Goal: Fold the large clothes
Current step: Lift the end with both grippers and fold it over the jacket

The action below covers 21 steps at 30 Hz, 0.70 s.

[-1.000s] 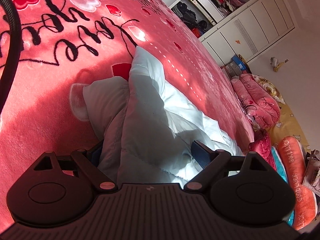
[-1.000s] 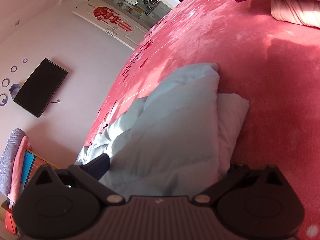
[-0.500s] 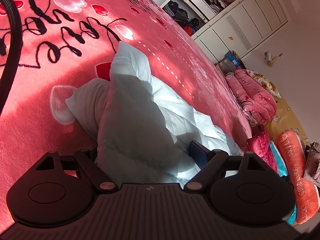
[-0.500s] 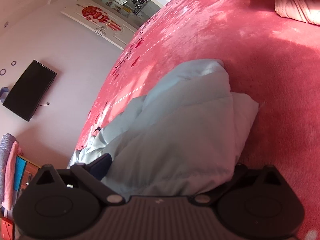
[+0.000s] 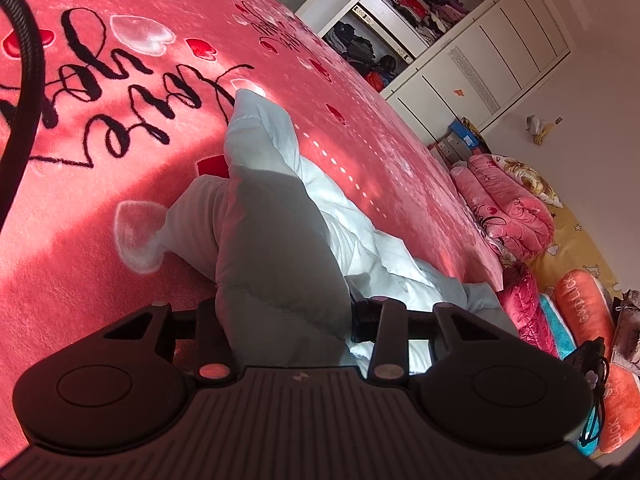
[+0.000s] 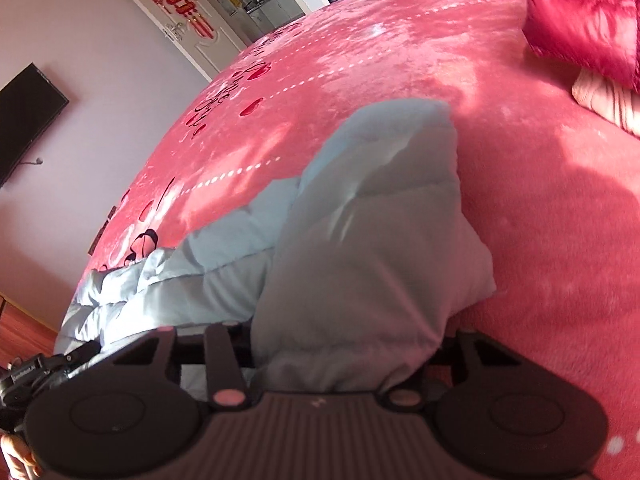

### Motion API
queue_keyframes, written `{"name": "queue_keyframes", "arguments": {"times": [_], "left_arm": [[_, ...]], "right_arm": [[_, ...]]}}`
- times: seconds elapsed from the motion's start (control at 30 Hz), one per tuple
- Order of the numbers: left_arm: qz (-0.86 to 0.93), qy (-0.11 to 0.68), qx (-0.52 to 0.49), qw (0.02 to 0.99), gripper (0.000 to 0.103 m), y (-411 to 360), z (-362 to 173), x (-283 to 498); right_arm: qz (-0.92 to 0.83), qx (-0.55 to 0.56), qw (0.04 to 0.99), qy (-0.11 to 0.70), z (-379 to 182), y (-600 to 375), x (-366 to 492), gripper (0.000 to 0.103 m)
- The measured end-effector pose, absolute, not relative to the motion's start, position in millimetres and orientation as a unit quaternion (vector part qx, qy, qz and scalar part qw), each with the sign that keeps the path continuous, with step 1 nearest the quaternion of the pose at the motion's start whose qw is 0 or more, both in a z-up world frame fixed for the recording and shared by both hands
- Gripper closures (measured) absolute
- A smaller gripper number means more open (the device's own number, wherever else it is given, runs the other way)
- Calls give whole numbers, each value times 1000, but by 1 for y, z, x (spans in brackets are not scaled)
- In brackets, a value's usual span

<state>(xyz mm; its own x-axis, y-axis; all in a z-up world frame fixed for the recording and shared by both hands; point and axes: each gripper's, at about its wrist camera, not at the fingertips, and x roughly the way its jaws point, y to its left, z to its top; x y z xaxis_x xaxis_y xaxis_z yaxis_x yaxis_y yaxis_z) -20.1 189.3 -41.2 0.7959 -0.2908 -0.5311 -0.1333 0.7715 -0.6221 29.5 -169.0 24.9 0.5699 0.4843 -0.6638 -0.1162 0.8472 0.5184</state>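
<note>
The quilted jacket (image 5: 280,248) is pale blue padded cloth, matt, with stitched seams puffing its smooth panels. Under it the blanket (image 5: 100,240) is pink plush fleece, fuzzy, its nap catching sunlight. The left gripper (image 5: 286,316) is matt black plastic with a ribbed body. At two o'clock, the wardrobe (image 5: 500,52) shows smooth white-painted panels.

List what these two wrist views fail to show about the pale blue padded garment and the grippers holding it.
- Left gripper fingertips: left wrist view, buried in the padded garment.
- Right gripper fingertips: right wrist view, covered by the bunched fabric.
- Garment's type and full outline: both views, folded on itself and cut off by the gripper bodies.
- Blanket under it: hidden by the garment.
</note>
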Motion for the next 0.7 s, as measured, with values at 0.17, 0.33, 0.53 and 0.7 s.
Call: {"name": "queue_keyframes", "arguments": {"times": [0.17, 0.33, 0.53, 0.7], "left_arm": [[-27, 290, -329, 898, 66, 201, -31, -29], [13, 249, -313, 916, 69, 224, -15, -45], [97, 173, -297, 934, 69, 270, 5, -75], [190, 140, -287, 928, 69, 304, 6, -95]], "right_arm": [[176, 137, 890, 398, 49, -138, 29, 69], [205, 89, 909, 351, 74, -96, 36, 73], [258, 58, 914, 307, 94, -25, 63, 74], [314, 36, 906, 281, 107, 45, 87, 74]]}}
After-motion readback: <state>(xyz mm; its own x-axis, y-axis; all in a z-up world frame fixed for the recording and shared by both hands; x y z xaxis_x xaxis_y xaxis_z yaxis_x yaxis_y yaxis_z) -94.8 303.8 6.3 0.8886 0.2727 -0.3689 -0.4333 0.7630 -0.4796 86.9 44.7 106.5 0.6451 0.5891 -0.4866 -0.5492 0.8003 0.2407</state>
